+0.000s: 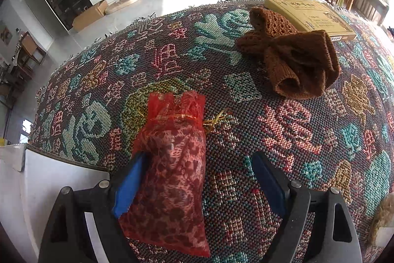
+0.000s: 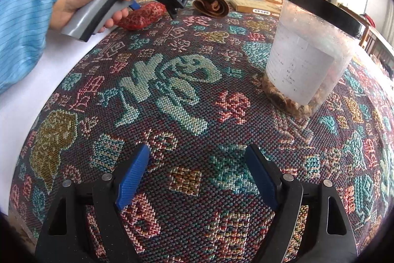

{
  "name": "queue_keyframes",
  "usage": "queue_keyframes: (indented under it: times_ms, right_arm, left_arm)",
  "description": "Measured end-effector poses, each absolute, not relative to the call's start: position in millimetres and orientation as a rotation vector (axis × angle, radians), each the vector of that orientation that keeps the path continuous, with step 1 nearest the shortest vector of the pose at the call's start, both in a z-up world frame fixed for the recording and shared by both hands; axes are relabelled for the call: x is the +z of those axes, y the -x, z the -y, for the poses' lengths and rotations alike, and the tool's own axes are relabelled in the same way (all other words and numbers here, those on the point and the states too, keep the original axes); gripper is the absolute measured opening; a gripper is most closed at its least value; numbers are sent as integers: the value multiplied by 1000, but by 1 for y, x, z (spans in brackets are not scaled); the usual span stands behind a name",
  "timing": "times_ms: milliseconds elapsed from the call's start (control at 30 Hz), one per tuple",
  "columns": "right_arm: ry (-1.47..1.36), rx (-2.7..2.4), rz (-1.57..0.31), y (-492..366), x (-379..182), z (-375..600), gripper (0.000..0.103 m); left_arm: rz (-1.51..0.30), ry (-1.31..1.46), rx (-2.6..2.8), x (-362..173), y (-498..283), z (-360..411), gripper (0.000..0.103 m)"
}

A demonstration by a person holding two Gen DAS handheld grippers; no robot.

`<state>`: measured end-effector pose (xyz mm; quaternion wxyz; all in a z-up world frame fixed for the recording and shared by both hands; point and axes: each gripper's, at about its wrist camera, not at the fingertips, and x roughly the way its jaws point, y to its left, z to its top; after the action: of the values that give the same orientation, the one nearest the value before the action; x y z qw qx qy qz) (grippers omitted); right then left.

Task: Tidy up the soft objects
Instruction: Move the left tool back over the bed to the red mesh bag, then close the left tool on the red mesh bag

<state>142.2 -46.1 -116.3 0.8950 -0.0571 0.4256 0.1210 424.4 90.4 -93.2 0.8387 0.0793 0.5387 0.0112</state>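
Left wrist view: left tongs (image 1: 197,179) spread wide around red mesh pouch (image 1: 170,164) lying on woven surface (image 1: 307,130), lower centre of frame, one pad touching, no squeeze yet. Right tongs (image 2: 197,176) apart, nothing between. Looks like pickup step; next move probably needs closing gently on pouch.

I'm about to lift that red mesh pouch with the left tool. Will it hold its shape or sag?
The red mesh pouch will probably sag at the ends: its thin netting bulges loosely around the fill. The bulk suggests it is fairly light. The gold drawstring trails loose and may snag on the woven tablecloth.
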Motion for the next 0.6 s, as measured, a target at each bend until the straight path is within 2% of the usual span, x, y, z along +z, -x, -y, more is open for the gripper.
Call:
queue_keyframes:
  times_ms: [100,400,600]
  right_arm:
    - [118,251,-883,-143,-116,45,84]
    - [118,251,-882,-142,-116,46,84]
    - [118,251,-882,-142,-116,46,84]
  left_arm:
    - [-1126,-155,26,-98,-423,-96,94]
    - [-1134,-138,26,-97,-422,-107,94]
    - [-1096,-128,45,-103,-417,-107,101]
